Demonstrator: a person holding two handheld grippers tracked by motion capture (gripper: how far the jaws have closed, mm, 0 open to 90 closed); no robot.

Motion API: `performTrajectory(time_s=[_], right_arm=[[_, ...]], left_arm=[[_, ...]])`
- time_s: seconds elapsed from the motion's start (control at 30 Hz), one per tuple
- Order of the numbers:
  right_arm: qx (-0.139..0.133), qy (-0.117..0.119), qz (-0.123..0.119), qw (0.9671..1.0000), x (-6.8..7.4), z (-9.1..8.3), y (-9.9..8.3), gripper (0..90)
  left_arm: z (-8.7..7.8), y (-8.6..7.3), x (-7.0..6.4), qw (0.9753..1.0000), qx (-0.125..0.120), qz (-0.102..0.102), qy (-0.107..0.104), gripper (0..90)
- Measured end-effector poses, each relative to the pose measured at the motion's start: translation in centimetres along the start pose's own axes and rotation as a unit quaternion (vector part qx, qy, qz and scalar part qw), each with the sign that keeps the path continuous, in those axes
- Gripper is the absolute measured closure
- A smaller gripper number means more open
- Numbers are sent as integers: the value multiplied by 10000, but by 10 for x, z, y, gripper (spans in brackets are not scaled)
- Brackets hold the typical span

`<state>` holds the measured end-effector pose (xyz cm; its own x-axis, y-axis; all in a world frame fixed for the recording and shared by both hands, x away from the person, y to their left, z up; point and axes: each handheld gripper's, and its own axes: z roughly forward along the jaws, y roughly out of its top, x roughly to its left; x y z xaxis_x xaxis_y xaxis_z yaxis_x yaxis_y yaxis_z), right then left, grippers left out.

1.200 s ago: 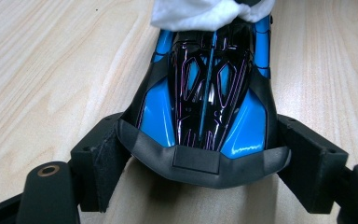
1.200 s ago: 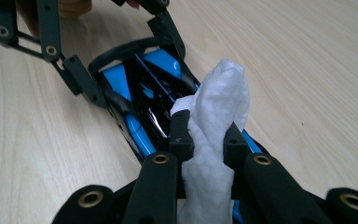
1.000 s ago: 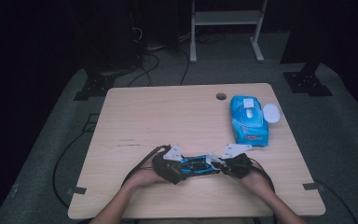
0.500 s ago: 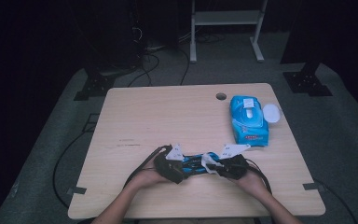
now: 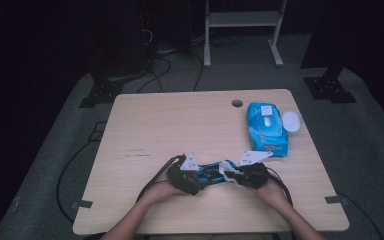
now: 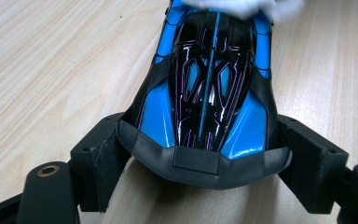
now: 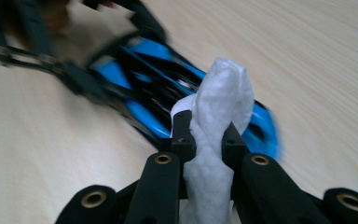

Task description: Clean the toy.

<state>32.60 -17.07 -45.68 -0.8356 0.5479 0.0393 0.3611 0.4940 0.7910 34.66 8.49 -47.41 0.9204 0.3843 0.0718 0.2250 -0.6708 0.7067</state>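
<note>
2 grippers share the work: left gripper clamps the toy car, right gripper pinches the wipe. Better rub lightly, keeping the car steady.

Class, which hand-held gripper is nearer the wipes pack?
Right. The right hand-held gripper sits just below the wipes pack, holding a wipe; the left hand-held gripper is farther left, clamping the car.

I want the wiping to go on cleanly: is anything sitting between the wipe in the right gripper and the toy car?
Nothing visible does. The right gripper is shut on the white wipe, which lies right against the blue toy car. The left gripper clamps the car's end from both sides.
</note>
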Motion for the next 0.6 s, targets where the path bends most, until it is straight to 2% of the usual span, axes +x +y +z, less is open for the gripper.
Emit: performTrajectory(time_s=[0.03, 0.1, 0.2, 0.27, 0.37, 0.4, 0.43, 0.5, 0.57, 0.6], right_arm=[[10, 90, -45, 9999, 4, 4, 3, 808], [80, 12, -279, 9996, 10, 8, 7, 808], [84, -117, -209, 9997, 6, 7, 7, 809], [80, -120, -182, 9997, 7, 6, 7, 809], [15, 80, -264, 9996, 16, 13, 12, 809], [15, 80, -264, 9996, 16, 13, 12, 809], [-9, 233, -334, 9992, 24, 21, 19, 810], [-70, 355, -394, 9986, 31, 29, 26, 809], [-54, 347, -534, 9980, 35, 36, 31, 809], [-40, 345, -531, 9980, 36, 38, 31, 810]], left_arm=[[0, 0, 0, 10000, -1, -10, 14, 222], [-1, -1, 1, 10000, -18, -40, 23, 223], [0, -2, 1, 10000, -40, -51, 32, 224], [0, -1, 1, 10000, -64, -53, 41, 224], [1, -1, 0, 9999, -74, -76, 42, 224], [1, -1, 0, 9999, -65, -73, 45, 224], [1, -1, 0, 9999, -68, -72, 45, 224], [0, -1, 0, 10000, -53, -42, 41, 225], [0, -1, 0, 10000, -55, -30, 27, 225], [0, -2, 1, 10000, -66, -38, 18, 226]])
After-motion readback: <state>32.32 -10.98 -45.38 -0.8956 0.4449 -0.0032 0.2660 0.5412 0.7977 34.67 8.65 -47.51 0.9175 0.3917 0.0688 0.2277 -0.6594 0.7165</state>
